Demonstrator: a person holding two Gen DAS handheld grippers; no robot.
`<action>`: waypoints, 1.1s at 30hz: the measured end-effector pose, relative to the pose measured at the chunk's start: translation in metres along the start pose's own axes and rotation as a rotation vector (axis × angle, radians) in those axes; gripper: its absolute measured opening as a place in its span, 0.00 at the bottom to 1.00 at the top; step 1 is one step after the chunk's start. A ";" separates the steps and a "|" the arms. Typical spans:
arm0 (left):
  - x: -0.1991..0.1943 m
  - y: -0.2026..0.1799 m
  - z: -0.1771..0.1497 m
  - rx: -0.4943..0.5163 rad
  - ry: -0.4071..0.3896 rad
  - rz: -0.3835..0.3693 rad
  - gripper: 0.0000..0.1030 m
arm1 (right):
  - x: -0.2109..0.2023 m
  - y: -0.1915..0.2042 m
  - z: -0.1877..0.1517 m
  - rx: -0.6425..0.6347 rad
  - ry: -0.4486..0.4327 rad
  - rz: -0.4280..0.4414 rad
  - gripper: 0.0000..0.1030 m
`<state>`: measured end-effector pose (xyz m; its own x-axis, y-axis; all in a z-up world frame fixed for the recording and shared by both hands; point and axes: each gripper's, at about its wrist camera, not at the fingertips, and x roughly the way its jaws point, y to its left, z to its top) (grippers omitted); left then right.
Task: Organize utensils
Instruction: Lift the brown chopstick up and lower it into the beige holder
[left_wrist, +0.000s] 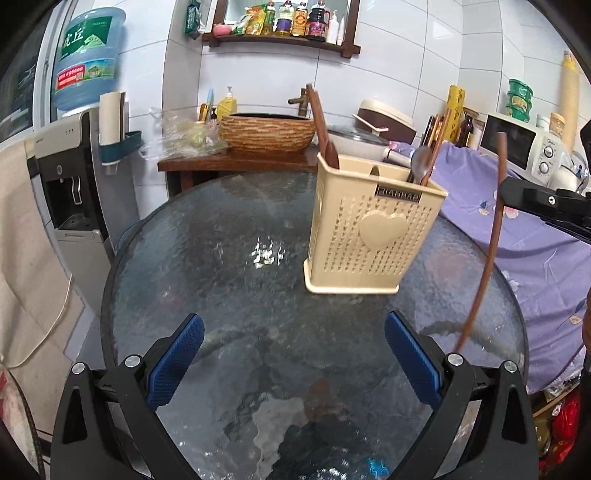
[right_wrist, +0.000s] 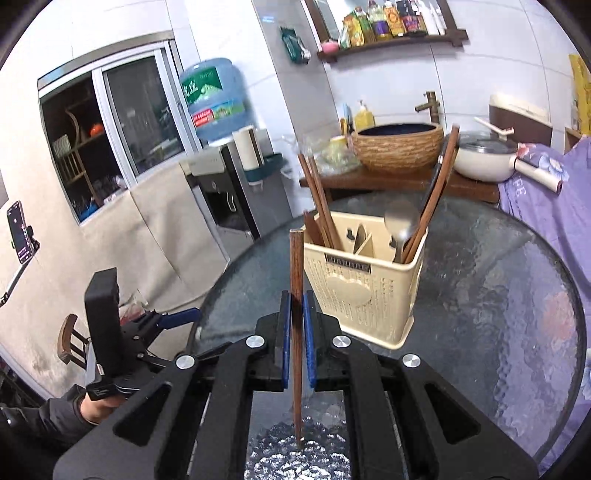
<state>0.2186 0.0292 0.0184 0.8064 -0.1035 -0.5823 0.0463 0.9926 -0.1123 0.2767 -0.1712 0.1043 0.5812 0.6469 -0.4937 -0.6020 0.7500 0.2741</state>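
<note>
A beige perforated utensil holder (left_wrist: 373, 229) (right_wrist: 365, 280) stands on the round glass table (left_wrist: 221, 258) (right_wrist: 498, 295). Wooden chopsticks (right_wrist: 319, 199) lean in its left compartment; a metal spoon (right_wrist: 400, 225) and more sticks sit in the right one. My right gripper (right_wrist: 296, 332) is shut on a single brown chopstick (right_wrist: 296, 295), held upright above the table, left of and nearer than the holder. In the left wrist view that chopstick (left_wrist: 487, 251) hangs right of the holder, pinched by the right gripper (left_wrist: 502, 188). My left gripper (left_wrist: 293, 354) is open and empty over the table's near side.
A wooden side table behind carries a woven basin (left_wrist: 267, 131) and a white pot (right_wrist: 484, 155). A water dispenser (left_wrist: 70, 177) stands at left. Purple floral cloth (left_wrist: 535, 236) covers the surface at right, with a microwave (left_wrist: 517, 144) behind. A hand (right_wrist: 96, 406) holds the left gripper.
</note>
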 end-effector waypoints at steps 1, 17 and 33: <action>-0.001 0.000 0.002 0.002 -0.005 0.001 0.93 | -0.002 0.003 0.003 -0.005 -0.008 -0.001 0.07; -0.009 -0.002 0.046 0.003 -0.081 0.019 0.94 | -0.049 0.028 0.125 -0.070 -0.258 -0.117 0.07; 0.006 -0.010 0.043 0.013 -0.081 0.027 0.94 | -0.001 -0.025 0.121 0.036 -0.308 -0.282 0.07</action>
<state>0.2484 0.0213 0.0508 0.8525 -0.0719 -0.5178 0.0313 0.9957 -0.0869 0.3578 -0.1740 0.1980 0.8604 0.4225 -0.2850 -0.3797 0.9044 0.1946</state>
